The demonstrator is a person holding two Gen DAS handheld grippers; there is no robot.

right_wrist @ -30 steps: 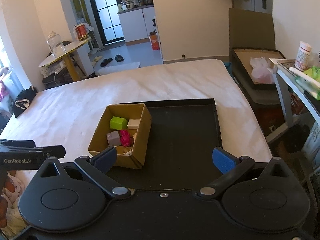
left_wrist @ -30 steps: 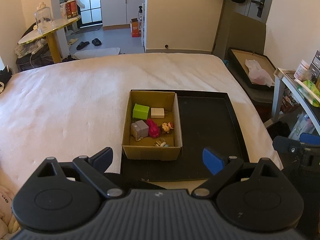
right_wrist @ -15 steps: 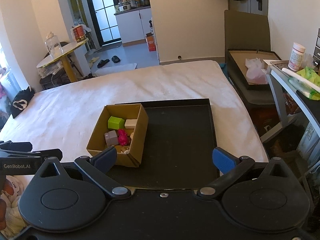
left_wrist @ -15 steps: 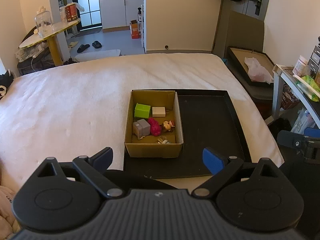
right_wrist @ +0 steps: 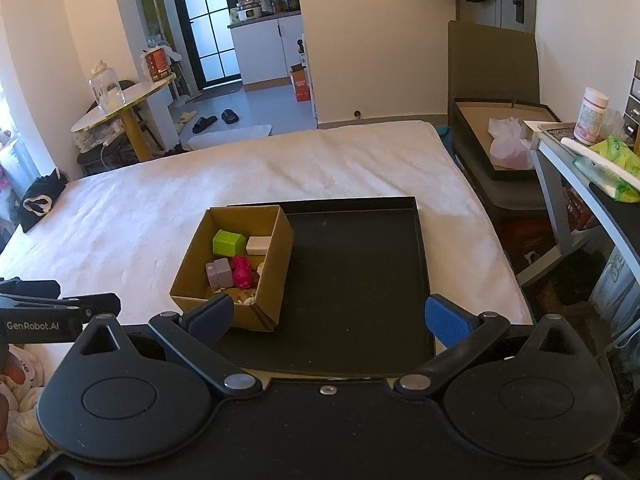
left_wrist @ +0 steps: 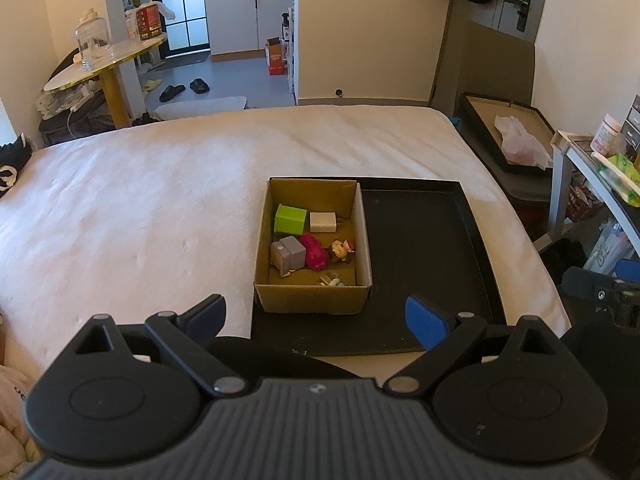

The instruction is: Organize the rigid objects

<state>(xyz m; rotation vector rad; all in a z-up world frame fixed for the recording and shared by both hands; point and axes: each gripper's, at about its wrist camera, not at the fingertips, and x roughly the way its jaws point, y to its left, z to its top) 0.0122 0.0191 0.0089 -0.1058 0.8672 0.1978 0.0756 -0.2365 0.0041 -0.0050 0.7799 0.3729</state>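
Both the left gripper (left_wrist: pixel 314 314) and right gripper (right_wrist: pixel 326 318) hang with jaws spread wide, holding nothing, short of a black tray (left_wrist: pixel 432 256) on a white bed (left_wrist: pixel 140 216). A cardboard box (left_wrist: pixel 314 300) in the tray's left part holds a green block (left_wrist: pixel 291 219), white block (left_wrist: pixel 323 222), grey block (left_wrist: pixel 288 255), pink toy (left_wrist: pixel 313 251) and small figurine (left_wrist: pixel 340 250).

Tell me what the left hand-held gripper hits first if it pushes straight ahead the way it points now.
Most likely the near wall of the cardboard box, which sits on the black tray directly ahead of the open left hand-held gripper. If it runs low, the tray's front rim could come first; depth is unclear.
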